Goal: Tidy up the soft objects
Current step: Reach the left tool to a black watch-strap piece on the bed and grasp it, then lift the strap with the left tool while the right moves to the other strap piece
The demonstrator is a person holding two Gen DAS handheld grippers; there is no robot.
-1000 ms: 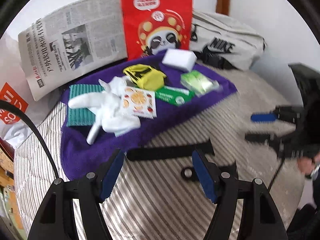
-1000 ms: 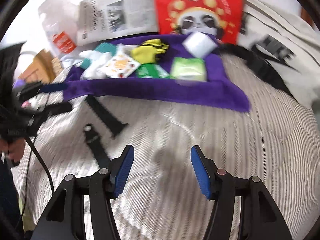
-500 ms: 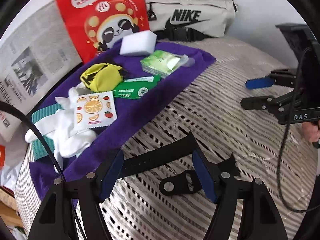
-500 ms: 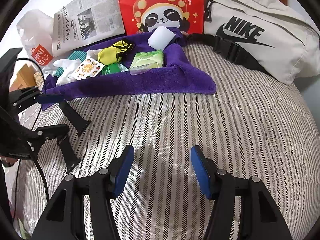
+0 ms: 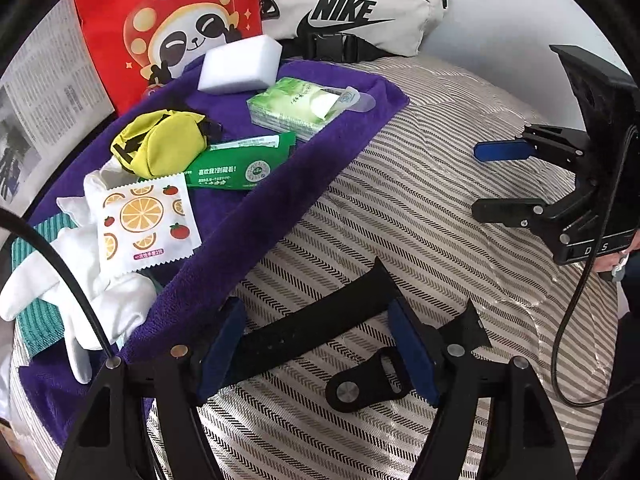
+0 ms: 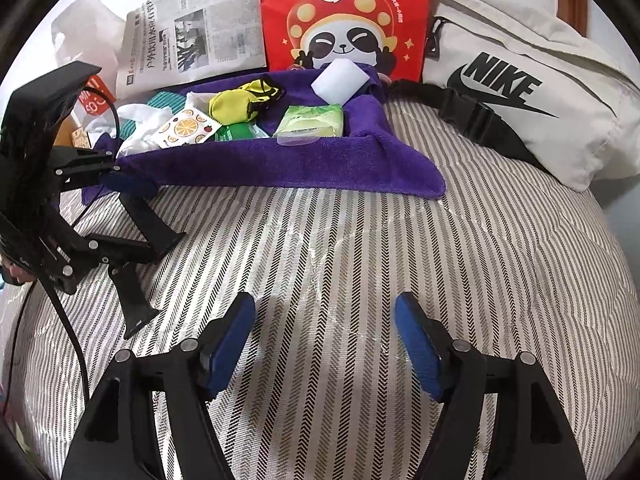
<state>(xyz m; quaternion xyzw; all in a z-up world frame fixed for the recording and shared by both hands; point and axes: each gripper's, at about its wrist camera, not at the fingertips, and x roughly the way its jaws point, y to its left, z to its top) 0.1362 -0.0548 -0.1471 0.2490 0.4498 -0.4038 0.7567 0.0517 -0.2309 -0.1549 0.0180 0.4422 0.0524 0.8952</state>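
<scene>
The left gripper (image 5: pixel 316 344) hangs with jaws spread wide over a black perforated rubber watch strap (image 5: pixel 312 328) that lies between them on the striped quilt (image 5: pixel 420 208); its shorter buckle half (image 5: pixel 368 380) sits just inside the right jaw. A pick-up looks imminent: lower, then close across the band's flat width. Beyond the left jaw, a plush purple towel (image 5: pixel 280 200) holds a white sponge block (image 5: pixel 240 64), tissue pack (image 5: pixel 296 106) and yellow pouch (image 5: pixel 160 144). The right gripper (image 6: pixel 326 340) waits released, nothing between its jaws.
</scene>
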